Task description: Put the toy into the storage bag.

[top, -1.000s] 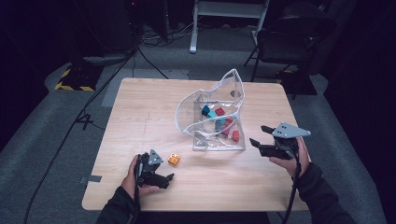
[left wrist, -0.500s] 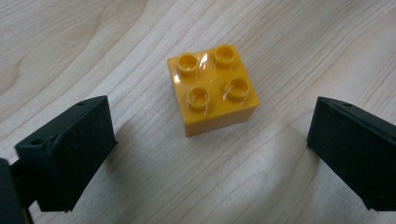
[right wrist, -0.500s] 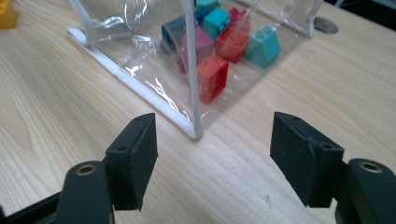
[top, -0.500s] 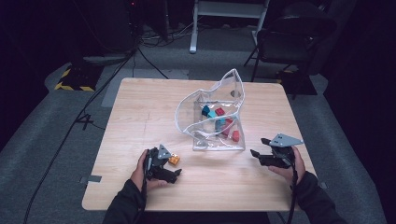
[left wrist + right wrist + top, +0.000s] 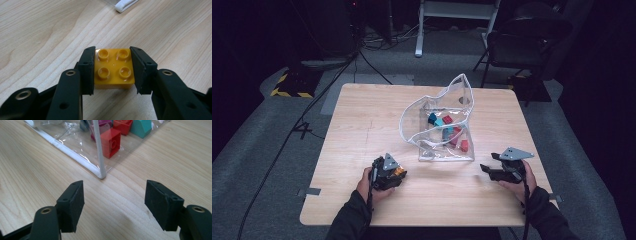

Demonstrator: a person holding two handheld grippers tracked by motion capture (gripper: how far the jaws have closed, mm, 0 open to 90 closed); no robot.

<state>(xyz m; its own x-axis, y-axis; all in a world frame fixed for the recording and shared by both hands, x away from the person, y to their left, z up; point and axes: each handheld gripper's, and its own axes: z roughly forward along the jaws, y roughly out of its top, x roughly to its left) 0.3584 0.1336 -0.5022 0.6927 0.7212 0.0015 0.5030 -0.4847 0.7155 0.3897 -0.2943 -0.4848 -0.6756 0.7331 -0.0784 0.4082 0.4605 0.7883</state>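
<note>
A yellow four-stud brick (image 5: pixel 114 70) lies on the wooden table (image 5: pixel 357 125) near its front left. My left gripper (image 5: pixel 113 72) has just been closing and its pads now press on the brick's two sides. In the high view the left gripper (image 5: pixel 396 173) covers most of the brick (image 5: pixel 400 171). My right gripper (image 5: pixel 487 169) stands open low over the table at the front right, nothing between its jaws. In the right gripper view its jaws (image 5: pixel 113 202) point at the white-edged corner of a clear plastic bag (image 5: pixel 75 147).
The clear bag (image 5: pixel 432 112) stands open mid-table with several coloured bricks inside, a red one (image 5: pixel 110 142) nearest its corner. A chair (image 5: pixel 522 45) and cables lie beyond the table's far edge. Bare wood spans the table's left half.
The left hand slid right to the yellow brick and its jaws closed on it. The right gripper sank toward the table, still open.
</note>
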